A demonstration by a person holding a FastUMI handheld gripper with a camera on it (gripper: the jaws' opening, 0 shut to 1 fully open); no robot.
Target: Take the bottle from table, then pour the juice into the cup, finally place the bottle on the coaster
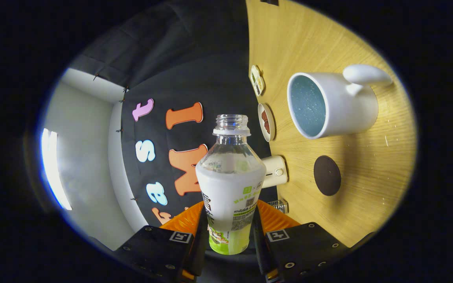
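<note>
My claw (229,232) clamping uncapped bottle (230,184), rolled sideways near cup (330,104); tilting too early risking juice spilling onto desk (368,188), missing cup.

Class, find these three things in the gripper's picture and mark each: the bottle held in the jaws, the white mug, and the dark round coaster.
Bottle (229,184): gripper view, on its white label, between the jaws.
White mug (352,108): gripper view, on its outer wall below the handle.
Coaster (327,175): gripper view, on the middle of the dark disc.
</note>
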